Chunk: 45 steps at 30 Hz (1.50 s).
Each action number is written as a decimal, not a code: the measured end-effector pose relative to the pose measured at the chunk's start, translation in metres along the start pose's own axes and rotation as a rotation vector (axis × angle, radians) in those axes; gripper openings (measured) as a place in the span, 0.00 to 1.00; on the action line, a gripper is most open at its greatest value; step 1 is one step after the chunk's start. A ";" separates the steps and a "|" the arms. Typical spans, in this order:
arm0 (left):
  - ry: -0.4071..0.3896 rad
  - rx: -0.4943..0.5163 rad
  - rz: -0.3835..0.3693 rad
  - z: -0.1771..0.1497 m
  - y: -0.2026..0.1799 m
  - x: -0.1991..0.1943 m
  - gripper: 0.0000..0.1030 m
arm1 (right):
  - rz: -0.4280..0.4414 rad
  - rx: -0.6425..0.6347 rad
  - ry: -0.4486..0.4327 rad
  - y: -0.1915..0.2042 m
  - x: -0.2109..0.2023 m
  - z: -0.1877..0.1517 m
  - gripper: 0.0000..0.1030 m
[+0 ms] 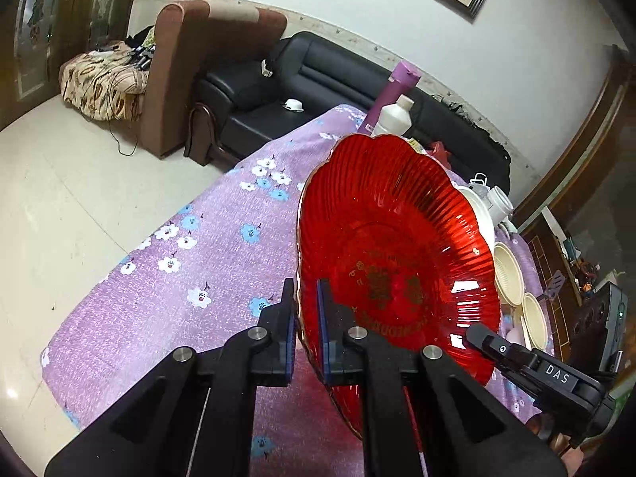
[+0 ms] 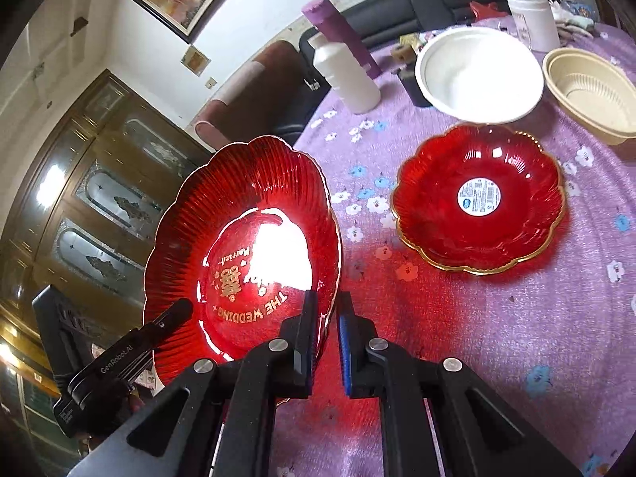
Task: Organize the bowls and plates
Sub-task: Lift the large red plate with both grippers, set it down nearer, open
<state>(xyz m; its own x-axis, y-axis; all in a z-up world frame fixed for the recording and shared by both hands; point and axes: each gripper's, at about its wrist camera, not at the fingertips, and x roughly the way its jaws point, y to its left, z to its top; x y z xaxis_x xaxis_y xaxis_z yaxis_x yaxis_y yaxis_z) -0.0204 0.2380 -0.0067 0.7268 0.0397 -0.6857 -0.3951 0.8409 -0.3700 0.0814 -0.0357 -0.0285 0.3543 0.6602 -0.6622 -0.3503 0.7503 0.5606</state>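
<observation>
A red ribbed plate [image 1: 397, 246] with gold lettering hangs tilted above the purple flowered tablecloth [image 1: 179, 278]. My left gripper [image 1: 306, 290] is shut on its left rim. The right gripper [image 1: 477, 336] reaches to the plate's opposite edge. In the right wrist view the same plate [image 2: 246, 246] stands on edge, with my right gripper [image 2: 326, 306] shut on its right rim and the left gripper [image 2: 183, 310] at its lower left edge. A second red plate [image 2: 481, 198] with a gold rim and a round sticker lies flat on the cloth.
Behind the second plate stand a white bowl [image 2: 481, 75], a beige bowl [image 2: 592, 95], a white cup [image 2: 532, 20], a white bottle [image 2: 346, 79] and a purple tube [image 2: 338, 28]. Beige bowls [image 1: 507, 274] sit at the table's right side. A black sofa [image 1: 318, 79] lies beyond the table.
</observation>
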 end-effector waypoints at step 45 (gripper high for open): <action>-0.033 -0.087 0.104 -0.013 0.024 -0.004 0.77 | -0.007 0.147 -0.024 -0.068 -0.017 -0.018 0.47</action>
<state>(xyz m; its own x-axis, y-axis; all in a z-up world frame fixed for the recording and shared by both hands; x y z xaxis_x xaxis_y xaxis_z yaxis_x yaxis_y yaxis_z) -0.0402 0.2508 -0.0207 0.6971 0.1427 -0.7027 -0.5150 0.7815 -0.3521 0.0838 -0.0983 -0.0645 0.3774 0.6540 -0.6556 -0.2172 0.7507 0.6239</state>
